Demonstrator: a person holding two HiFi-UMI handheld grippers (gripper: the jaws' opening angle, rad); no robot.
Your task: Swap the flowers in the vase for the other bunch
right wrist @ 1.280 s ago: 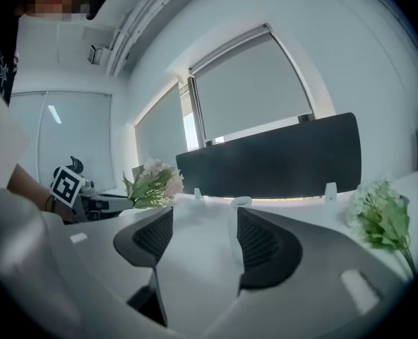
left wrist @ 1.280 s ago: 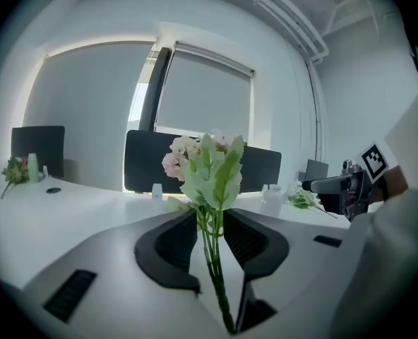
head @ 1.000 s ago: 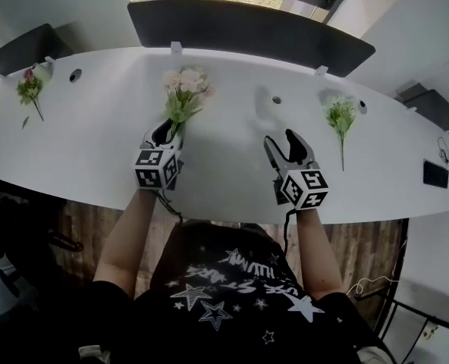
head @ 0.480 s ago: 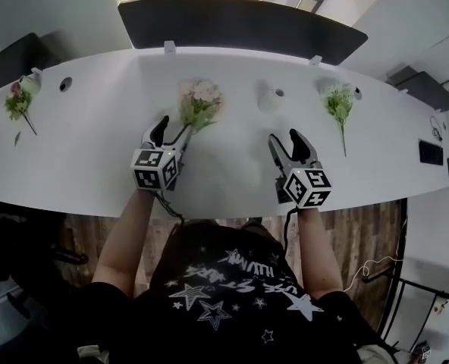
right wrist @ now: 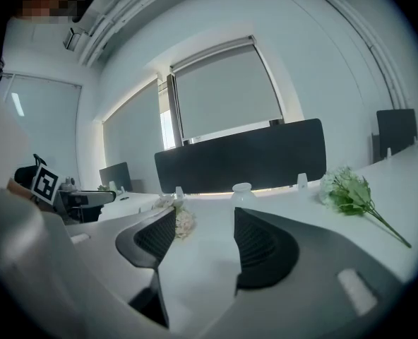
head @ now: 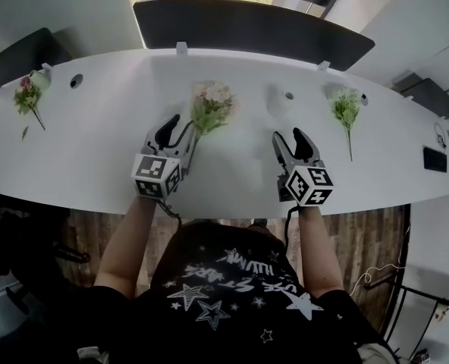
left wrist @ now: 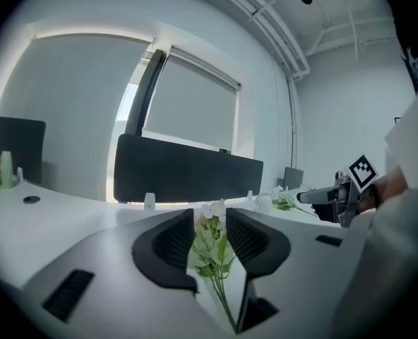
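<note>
A bunch of pale pink and white flowers (head: 211, 105) points away from me on the white desk (head: 95, 142). Its stem runs back between the jaws of my left gripper (head: 177, 127). In the left gripper view the bunch (left wrist: 210, 242) fills the gap at my left gripper (left wrist: 210, 221). Those jaws have just been closing, but a gap shows beside the thin stem and the pads do not clamp it. The small white vase (head: 276, 101) stands empty. My right gripper (head: 289, 136) is open and empty, aimed at the vase (right wrist: 242, 189). A green and white bunch (head: 346, 108) lies to the right.
A third small bunch (head: 27, 97) lies at the desk's far left end. A black partition (head: 255, 29) runs along the desk's back edge. A dark flat device (head: 435, 159) sits at the far right.
The pink bunch's heads have swung right, closer to the vase. The left jaws, tight on the stem a second ago, spread wide and then narrowed partway. The right gripper has hardly moved.
</note>
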